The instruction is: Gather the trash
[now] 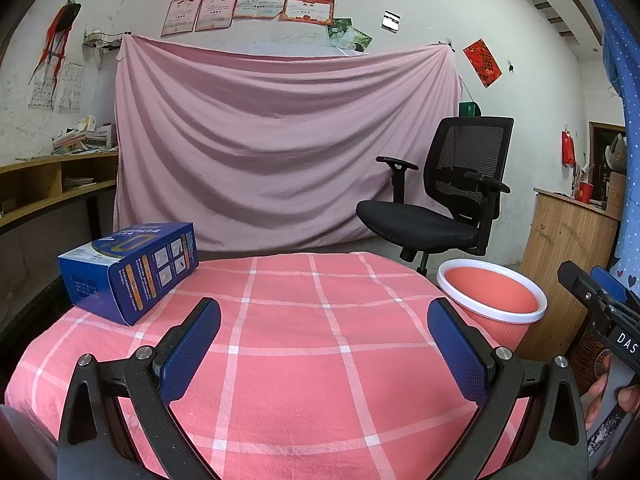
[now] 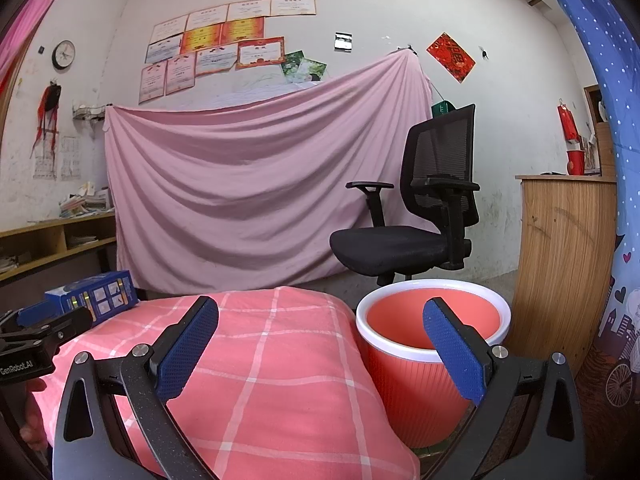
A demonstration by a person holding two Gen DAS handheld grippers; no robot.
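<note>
Box (image 1: 128,270), blue carton, lay on its side at the far left of the pink checked table (image 1: 304,344), untouched. Left gripper (image 1: 320,332) fingers wide, empty. Right gripper (image 2: 320,334) likewise wide, empty, near the coral bin (image 2: 424,356) beside the table's right edge.

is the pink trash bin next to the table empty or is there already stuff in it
Empty as far as shows: the right wrist view looks down into the bin and only bare pink wall appears. Its very bottom is hidden behind the near rim.
</note>
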